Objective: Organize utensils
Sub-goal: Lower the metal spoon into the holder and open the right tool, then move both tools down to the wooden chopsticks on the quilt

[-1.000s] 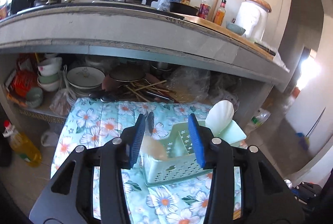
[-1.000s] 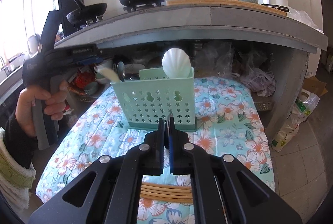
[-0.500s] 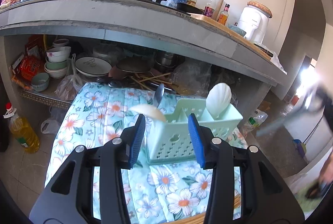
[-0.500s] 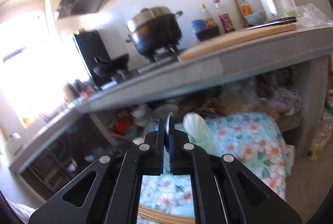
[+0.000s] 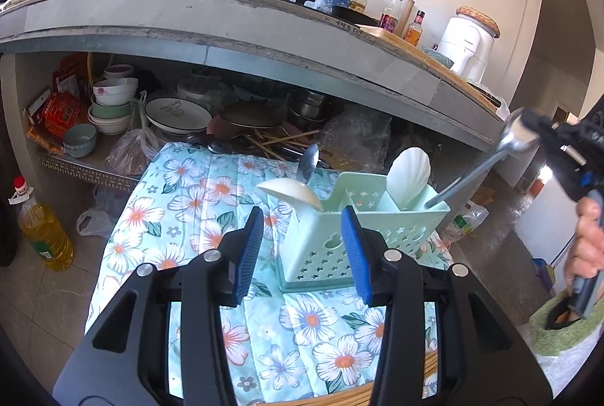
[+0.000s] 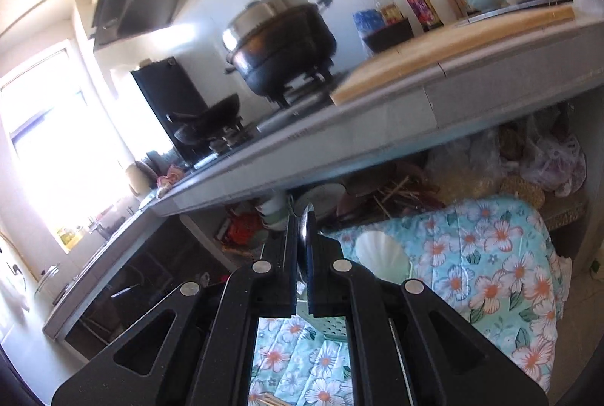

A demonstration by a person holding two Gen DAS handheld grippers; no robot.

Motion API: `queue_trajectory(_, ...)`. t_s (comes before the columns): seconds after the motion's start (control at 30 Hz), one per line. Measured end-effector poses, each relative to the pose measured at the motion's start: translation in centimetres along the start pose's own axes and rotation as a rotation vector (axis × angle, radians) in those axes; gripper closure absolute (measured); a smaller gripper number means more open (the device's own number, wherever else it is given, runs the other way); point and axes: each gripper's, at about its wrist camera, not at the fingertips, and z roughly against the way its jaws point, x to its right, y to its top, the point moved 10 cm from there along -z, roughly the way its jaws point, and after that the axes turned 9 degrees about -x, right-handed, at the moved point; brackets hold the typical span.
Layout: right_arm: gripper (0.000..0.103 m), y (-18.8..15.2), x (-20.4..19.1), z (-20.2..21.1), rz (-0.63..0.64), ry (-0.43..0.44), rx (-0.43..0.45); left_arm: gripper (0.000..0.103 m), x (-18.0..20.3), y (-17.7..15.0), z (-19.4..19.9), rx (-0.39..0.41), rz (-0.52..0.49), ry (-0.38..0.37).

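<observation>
Since a second earlier, my right gripper (image 6: 302, 247) had swung up and over to the caddy's right side, carrying a metal spoon (image 5: 487, 160). On the left, my left gripper (image 5: 302, 247) held its jaws half open and empty before the green caddy (image 5: 321, 236) on the flowered cloth (image 5: 181, 202). To the right, closed jaws gripped the spoon's bowl, handle tip at the rightmost compartment. Next, I judged, lower it in and release.
</observation>
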Motion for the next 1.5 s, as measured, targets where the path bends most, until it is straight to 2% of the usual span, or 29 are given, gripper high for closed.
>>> queue_trajectory(0.23, 0.098, -2.9, 4.0, -4.4, -0.102, -0.037, -0.105, 0.063, -0.5, -0.3, -0.6, -0.020, 0.010, 0.001)
queue_trajectory(0.3, 0.095, -3.6, 4.8, -5.2, -0.121, -0.066, -0.125, 0.063, -0.5, -0.4, -0.7, -0.021, 0.010, 0.001)
queue_trajectory(0.43, 0.095, -4.0, 5.6, -5.9, -0.111, -0.124, -0.135, 0.063, -0.5, -0.4, -0.9, -0.021, 0.011, 0.000)
queue_trajectory(0.67, 0.095, -3.8, 5.4, -5.2, -0.096, -0.136, -0.119, 0.063, -0.5, -0.4, -0.8, -0.021, 0.010, 0.001)
queue_trajectory(0.83, 0.095, -4.1, 5.1, -2.9, -0.092, -0.135, -0.084, 0.063, -0.4, -0.6, -0.6, -0.017, 0.001, 0.001)
queue_trajectory(0.93, 0.087, -5.2, 5.1, -1.2, -0.087, -0.129, -0.070, 0.063, -0.2, -1.2, -0.3, -0.020, -0.010, 0.000)
queue_trajectory(1.0, 0.079, -6.5, 5.2, -0.3, -0.079, -0.132, -0.077, 0.063, 0.0, -1.9, -0.2, -0.032, -0.016, -0.005)
queue_trajectory(1.17, 0.068, -12.0, 6.0, 0.7, -0.061, -0.163, -0.165, 0.063, 1.1, -4.9, 0.2, -0.077, -0.049, -0.010)
queue_trajectory(1.3, 0.067, -18.6, 7.8, 0.8, -0.085, -0.230, -0.278, 0.063, 1.8, -8.4, -0.4, -0.146, -0.070, -0.002)
queue_trajectory(1.5, 0.067, -26.7, 8.9, 0.1, -0.163, -0.267, -0.407, 0.063, 2.3, -13.7, -2.4, -0.259, -0.090, 0.036)
